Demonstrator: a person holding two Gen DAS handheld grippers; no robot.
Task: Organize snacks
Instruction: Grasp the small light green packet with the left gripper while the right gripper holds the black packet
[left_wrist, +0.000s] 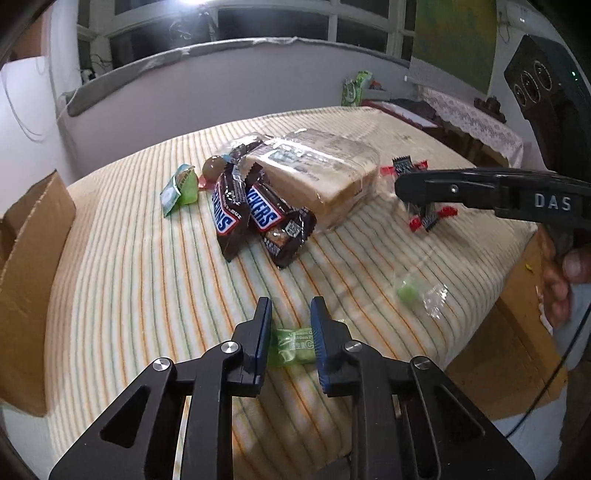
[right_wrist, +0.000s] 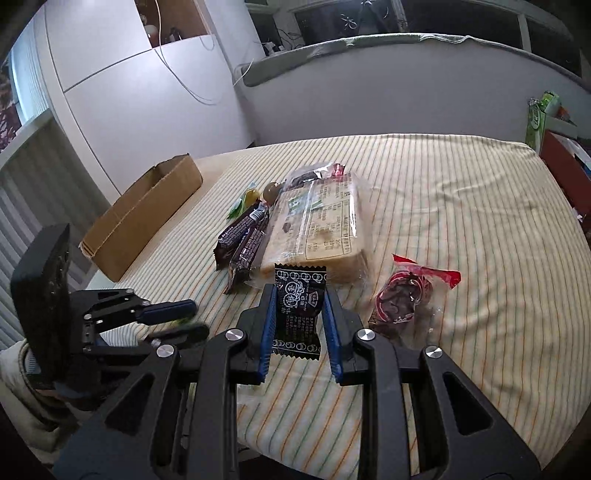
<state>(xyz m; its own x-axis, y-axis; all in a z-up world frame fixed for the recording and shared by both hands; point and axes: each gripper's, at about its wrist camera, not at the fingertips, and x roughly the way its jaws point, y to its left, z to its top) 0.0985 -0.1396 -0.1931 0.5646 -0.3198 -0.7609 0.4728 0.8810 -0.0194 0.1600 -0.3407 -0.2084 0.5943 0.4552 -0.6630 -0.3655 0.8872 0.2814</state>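
Green wrapping shows between the fingers of my left hand-held gripper: a small green candy sits in the gap, both blue pads against its ends, low over the striped cloth of the worktop. My right hand-held gripper is closed on a black sachet with white print, which stands upright between the pads and pokes out above the fingertips. From the left wrist view the same right hand-held gripper appears side-on at the right edge, with the black and red of wrappers blurred under its tip.

Just beyond my left fingers, to the right, a second green candy in clear wrap lies loose on the cloth. Near my right gripper, to its right, a clear packet of dark red dried fruit with a red top lies flat.

Farther out, at the middle of the worktop, two Snickers bars lean against the left side of a bagged loaf of sliced bread. Behind the bars are a green jelly cup and a brownish round jelly, close together.

At the far left edge an open cardboard box rests on the cloth, well apart from the snacks.
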